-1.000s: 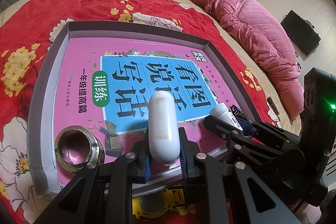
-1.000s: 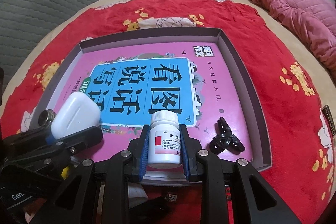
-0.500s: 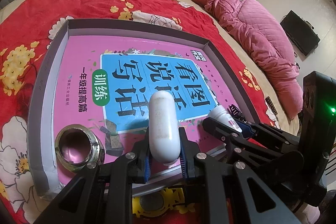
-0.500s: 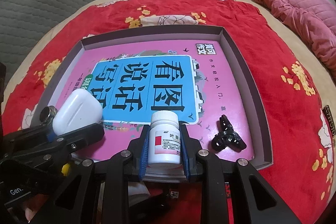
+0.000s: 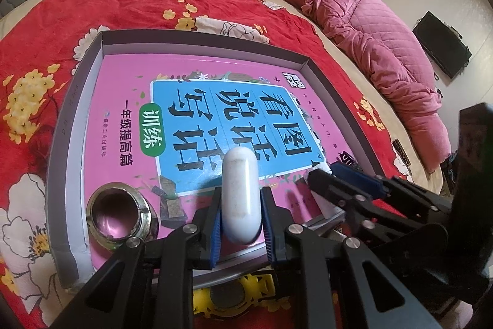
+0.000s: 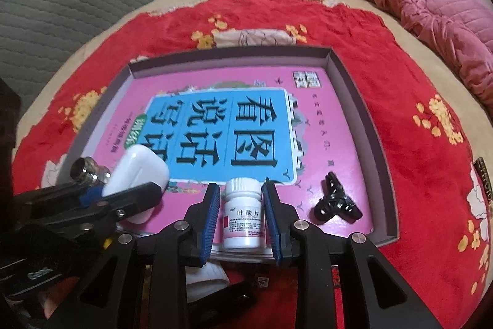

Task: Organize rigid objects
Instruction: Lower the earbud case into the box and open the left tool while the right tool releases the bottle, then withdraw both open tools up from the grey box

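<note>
**Two small things going down on the book in the tray**

My right gripper (image 6: 242, 213) is letting go: its jaws are opening, and the white pill bottle (image 6: 244, 213) stands upright between the blue pads with a sliver of daylight on each side, so I no longer press on it. The bottle sits at the near edge of the grey tray (image 6: 374, 137), on the pink-and-blue workbook (image 6: 222, 125) that lines it. It is a ribbed-cap plastic bottle with a white and pink label, and I judge it light, stiff and smooth-walled (a tall narrow thing like that tips easily). If I take it again, the place is low on the labelled body, square across the sides, not on the cap.

My left gripper (image 5: 241, 213) is clenched on the white oval case (image 5: 239, 193), pads on its two flat sides near the rounded near end, the far end pointing out over the workbook. It looks like hard, glossy plastic with a few scuffs; I expect it to be light but slippery, so a grip across the middle would hold better than one at the curved tip.

Already in the tray: a metal threaded fitting (image 5: 118, 213) in the near left corner and a black plastic clip (image 6: 336, 202) near right, just beside the bottle. All of it lies on a red floral blanket (image 6: 416, 76).
</note>
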A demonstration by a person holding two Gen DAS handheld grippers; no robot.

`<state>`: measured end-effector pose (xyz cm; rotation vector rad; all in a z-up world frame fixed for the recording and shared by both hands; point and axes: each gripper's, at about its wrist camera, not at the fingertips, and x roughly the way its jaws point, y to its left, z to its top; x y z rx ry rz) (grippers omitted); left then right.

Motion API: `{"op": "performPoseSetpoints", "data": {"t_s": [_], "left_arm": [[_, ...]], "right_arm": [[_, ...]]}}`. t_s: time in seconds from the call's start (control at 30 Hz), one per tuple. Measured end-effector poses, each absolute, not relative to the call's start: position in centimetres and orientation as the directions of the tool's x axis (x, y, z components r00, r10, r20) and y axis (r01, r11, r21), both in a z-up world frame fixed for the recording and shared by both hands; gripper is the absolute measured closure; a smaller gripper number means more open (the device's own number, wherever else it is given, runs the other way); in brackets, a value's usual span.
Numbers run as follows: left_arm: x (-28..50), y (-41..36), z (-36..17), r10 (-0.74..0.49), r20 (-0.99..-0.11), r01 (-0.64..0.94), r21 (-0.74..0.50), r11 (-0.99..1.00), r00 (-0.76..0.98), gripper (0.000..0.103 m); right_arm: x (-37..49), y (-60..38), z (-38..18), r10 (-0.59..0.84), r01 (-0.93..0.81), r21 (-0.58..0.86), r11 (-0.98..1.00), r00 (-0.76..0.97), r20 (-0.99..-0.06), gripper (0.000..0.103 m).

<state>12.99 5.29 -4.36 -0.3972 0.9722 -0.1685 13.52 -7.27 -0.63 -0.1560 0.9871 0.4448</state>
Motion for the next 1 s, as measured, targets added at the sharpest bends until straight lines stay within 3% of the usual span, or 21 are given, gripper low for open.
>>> {"op": "performPoseSetpoints", "data": {"t_s": [0.37,0.6,0.9,1.0], "left_arm": [[12.8,5.2,-4.2,-0.292,-0.774,-0.038,-0.377,0.925,0.561,0.074],[12.7,5.6,-3.9,-0.256,-0.779,-0.05,-0.345,0.937,0.572,0.053],[12.4,6.2,-3.6,-0.237,-0.78,-0.07,-0.337,0.939,0.579,0.052],[12.3,6.6,-3.4,-0.231,-0.77,-0.077,-0.341,0.937,0.595,0.051]], "right_arm": [[11.8,-8.6,0.3,0.315,-0.407,0.106,0.907,0.489,-0.814,0.071],[11.7,-9.1,0.7,0.31,-0.382,0.112,0.917,0.509,-0.803,0.071],[11.6,-9.6,1.3,0.302,-0.367,0.108,0.924,0.527,-0.795,0.07],[11.4,-9.9,1.6,0.296,-0.36,0.102,0.927,0.539,-0.788,0.065]]}}
